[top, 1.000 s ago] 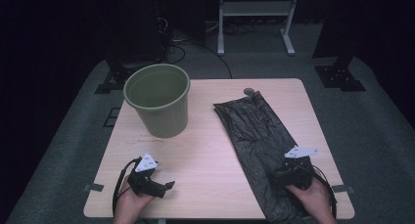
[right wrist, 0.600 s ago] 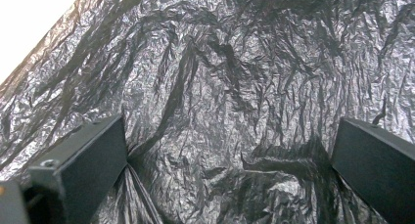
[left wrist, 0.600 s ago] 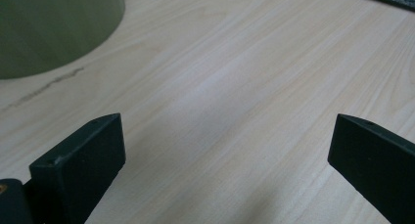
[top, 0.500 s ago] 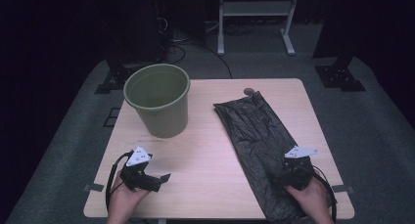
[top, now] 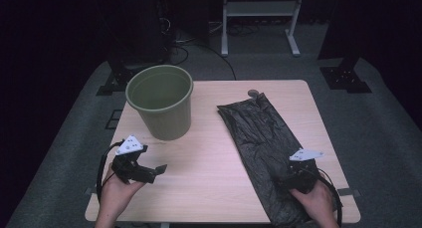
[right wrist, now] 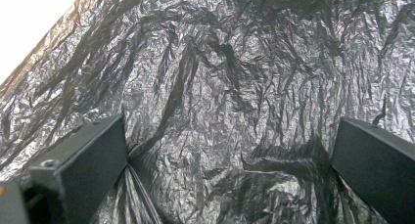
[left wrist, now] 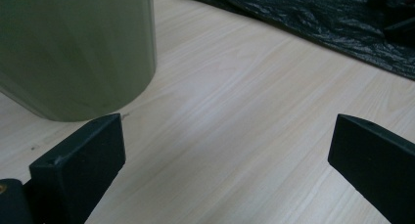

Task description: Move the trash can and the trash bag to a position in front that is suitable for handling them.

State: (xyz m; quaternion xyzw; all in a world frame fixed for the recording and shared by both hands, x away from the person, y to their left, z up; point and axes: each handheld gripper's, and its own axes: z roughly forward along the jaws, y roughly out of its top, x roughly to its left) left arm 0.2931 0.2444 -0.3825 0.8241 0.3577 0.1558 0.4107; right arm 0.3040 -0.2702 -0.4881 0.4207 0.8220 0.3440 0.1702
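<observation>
On table [top: 214,153]: green bucket [top: 161,106], black bag [top: 263,143]; both hand-held grippers gape wide, empty.

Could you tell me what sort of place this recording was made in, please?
Probably a lab or studio set up for recording: a lone wooden table on grey carpet, dark surroundings, and equipment stands with cables behind.

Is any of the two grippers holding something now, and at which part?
Nothing is held. The left gripper is open over bare table; the right gripper is open over the black bag, jaws apart.
</observation>
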